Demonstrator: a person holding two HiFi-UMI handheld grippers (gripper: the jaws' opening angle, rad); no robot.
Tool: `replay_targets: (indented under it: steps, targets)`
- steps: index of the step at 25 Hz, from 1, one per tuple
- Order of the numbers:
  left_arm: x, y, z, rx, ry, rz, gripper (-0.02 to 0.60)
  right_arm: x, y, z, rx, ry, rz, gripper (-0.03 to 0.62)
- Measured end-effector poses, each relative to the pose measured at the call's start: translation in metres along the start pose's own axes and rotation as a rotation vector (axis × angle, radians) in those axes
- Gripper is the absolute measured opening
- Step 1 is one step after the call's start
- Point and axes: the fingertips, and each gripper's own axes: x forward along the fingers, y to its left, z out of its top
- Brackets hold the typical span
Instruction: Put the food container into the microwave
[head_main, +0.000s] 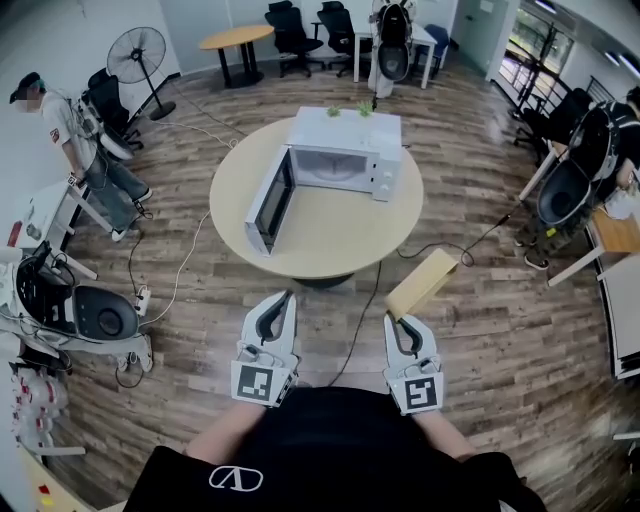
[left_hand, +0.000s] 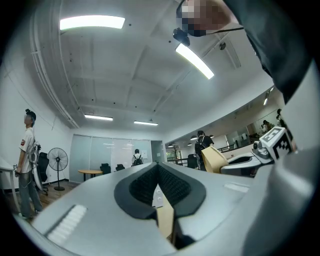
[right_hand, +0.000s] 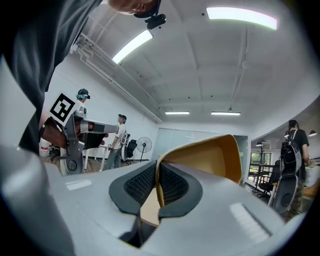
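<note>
Wood-plank floor, open office. Round beige table at centre carries white microwave, its door swung open toward left. Both grippers held low, close to person's body, short of table. Right gripper pinching rim of tan paper food container; container tilted, over floor, well apart from microwave. Left gripper pads pressed together, nothing between.

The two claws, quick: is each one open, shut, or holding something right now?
Left claw: shut, nothing between its jaws.
Right claw: shut on the wall of the tan food container.
</note>
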Motion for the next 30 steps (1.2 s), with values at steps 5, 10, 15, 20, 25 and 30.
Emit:
replay_targets:
  steps: [5, 10, 15, 20, 25, 30]
  targets:
    - [0.005, -0.017, -0.008, 0.0, 0.041, 0.022, 0.0, -0.005, -0.012, -0.009, 0.009, -0.007, 0.038, 0.023]
    - [0.027, -0.012, -0.017, -0.001, 0.04, 0.011, 0.0, 0.011, -0.025, -0.017, 0.02, 0.002, 0.032, 0.023]
    - [0.074, 0.016, -0.035, -0.004, 0.034, -0.031, 0.0, 0.056, -0.039, -0.026, 0.008, 0.019, 0.002, 0.023]
    - [0.136, 0.06, -0.052, -0.041, 0.031, -0.081, 0.0, 0.12, -0.057, -0.026, -0.004, 0.043, -0.047, 0.023]
    - [0.195, 0.112, -0.062, -0.061, 0.061, -0.132, 0.0, 0.194, -0.071, -0.014, -0.019, 0.062, -0.084, 0.023]
    - [0.246, 0.155, -0.075, -0.079, 0.061, -0.192, 0.0, 0.265, -0.081, -0.009, -0.039, 0.081, -0.118, 0.023]
